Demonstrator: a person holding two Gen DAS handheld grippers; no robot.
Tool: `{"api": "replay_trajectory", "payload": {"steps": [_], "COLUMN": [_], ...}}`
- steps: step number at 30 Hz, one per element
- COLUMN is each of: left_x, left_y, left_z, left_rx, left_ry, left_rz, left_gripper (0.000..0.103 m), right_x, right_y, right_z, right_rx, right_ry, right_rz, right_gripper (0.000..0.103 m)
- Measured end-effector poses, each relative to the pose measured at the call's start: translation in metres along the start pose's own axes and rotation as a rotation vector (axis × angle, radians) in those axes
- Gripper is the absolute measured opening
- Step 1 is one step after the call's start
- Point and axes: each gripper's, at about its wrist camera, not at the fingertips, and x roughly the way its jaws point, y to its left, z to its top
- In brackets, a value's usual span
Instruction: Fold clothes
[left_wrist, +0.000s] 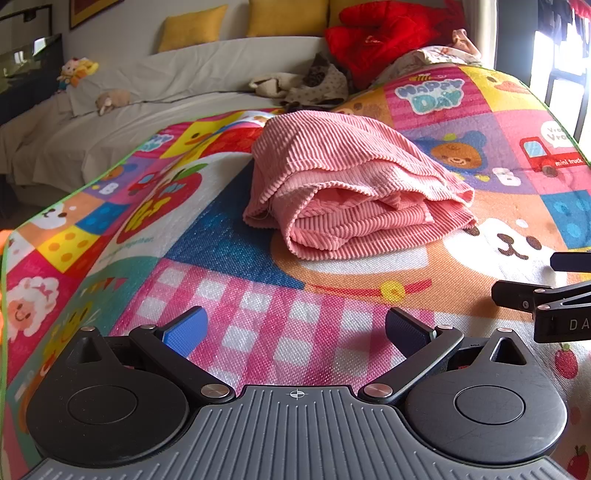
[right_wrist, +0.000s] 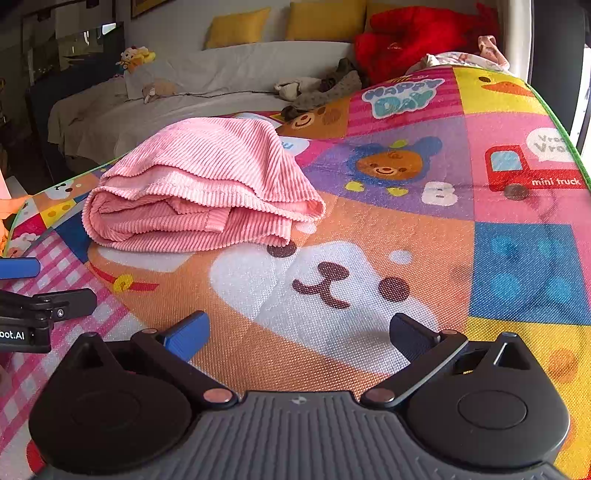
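Judging from the pink corduroy garment (left_wrist: 354, 184) lying folded in a compact bundle on the cartoon play mat (left_wrist: 258, 295), we rate folding nearly complete, with left gripper (left_wrist: 295, 328) and right gripper (right_wrist: 299, 332) both spread, empty, short of it.

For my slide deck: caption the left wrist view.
Open left gripper hovers over the colourful cartoon play mat, facing a folded pink ribbed corduroy garment.
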Motion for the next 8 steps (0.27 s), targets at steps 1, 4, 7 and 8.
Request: {"api": "replay_trajectory", "payload": {"steps": [1, 4, 7, 8], "left_x": [-0.0001, -0.0002, -0.0004, -0.0003], "left_y": [-0.0001, 0.0004, 0.0009, 0.0012], "left_z": [0.0000, -0.0002, -0.0008, -0.0009], "left_rx": [0.000, 0.000, -0.002, -0.002], "left_ry": [0.000, -0.001, -0.004, -0.005], "left_rz": [0.000, -0.001, -0.003, -0.005], "left_gripper": [0.103, 0.103, 0.103, 0.103], "right_x": [0.0000, 0.0001, 0.0006, 0.0009], "right_y": [-0.0003, -0.0007, -0.0008, -0.0009], "right_z": [-0.0001, 0.0001, 0.0008, 0.0010], "right_rx": [0.001, 0.000, -0.003, -0.005], "right_ry": [-0.001, -0.001, -0.001, 0.000], "right_rz": [0.002, 0.004, 0.007, 0.009], "right_gripper": [0.103, 0.103, 0.103, 0.103]}}
